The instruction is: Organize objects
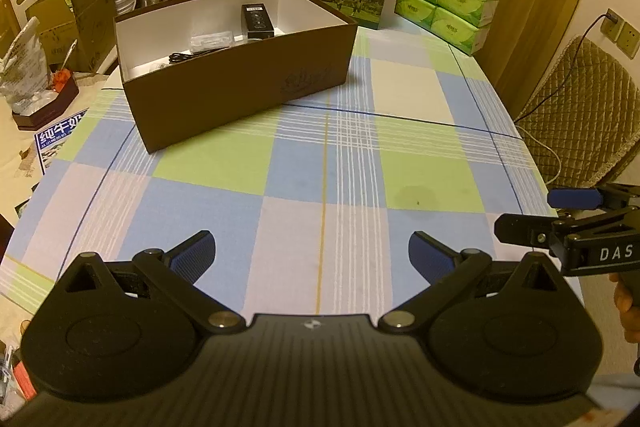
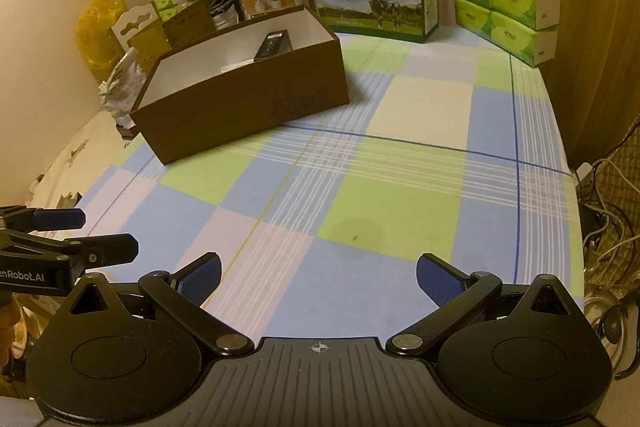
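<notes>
left claw empty, spread | right claw same | one brown box

Box contents (partly wall-hidden)

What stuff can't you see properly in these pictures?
- Brown box: in both views its near wall hides part of the floor. The clear packet and black cable are too small to identify.
- Black device: its label is too small to read in either view.
- Right claw: cut off by the left view's edge.
- Left claw: cut off by the right view's edge.
</notes>
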A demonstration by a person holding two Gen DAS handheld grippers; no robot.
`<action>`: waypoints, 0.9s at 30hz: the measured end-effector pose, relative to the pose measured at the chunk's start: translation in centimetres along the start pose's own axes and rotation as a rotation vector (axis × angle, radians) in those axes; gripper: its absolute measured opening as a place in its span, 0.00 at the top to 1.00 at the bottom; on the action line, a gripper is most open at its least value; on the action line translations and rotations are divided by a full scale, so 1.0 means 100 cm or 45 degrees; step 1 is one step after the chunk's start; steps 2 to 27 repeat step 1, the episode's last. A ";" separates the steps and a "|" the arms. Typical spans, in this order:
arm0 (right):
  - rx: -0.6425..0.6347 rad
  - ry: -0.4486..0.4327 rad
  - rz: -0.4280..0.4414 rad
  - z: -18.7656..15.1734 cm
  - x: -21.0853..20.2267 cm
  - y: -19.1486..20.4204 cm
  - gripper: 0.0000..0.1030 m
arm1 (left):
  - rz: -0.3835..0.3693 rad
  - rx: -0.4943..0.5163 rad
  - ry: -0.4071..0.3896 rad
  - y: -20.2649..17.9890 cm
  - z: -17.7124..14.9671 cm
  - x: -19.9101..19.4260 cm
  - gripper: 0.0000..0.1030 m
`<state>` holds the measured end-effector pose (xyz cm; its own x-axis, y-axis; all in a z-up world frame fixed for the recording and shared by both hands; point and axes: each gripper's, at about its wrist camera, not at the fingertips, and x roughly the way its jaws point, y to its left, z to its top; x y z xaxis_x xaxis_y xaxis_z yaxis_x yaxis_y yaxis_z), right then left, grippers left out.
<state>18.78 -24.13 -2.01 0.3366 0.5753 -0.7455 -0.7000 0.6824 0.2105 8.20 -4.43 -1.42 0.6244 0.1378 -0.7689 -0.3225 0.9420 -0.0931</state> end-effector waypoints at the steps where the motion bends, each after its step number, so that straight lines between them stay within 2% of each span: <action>1: 0.000 0.000 0.000 0.000 0.000 0.000 0.02 | 0.001 0.003 -0.001 0.000 0.000 0.000 0.01; 27: 0.000 0.000 0.000 0.000 0.000 0.000 0.02 | 0.001 0.003 -0.001 0.000 0.000 0.000 0.01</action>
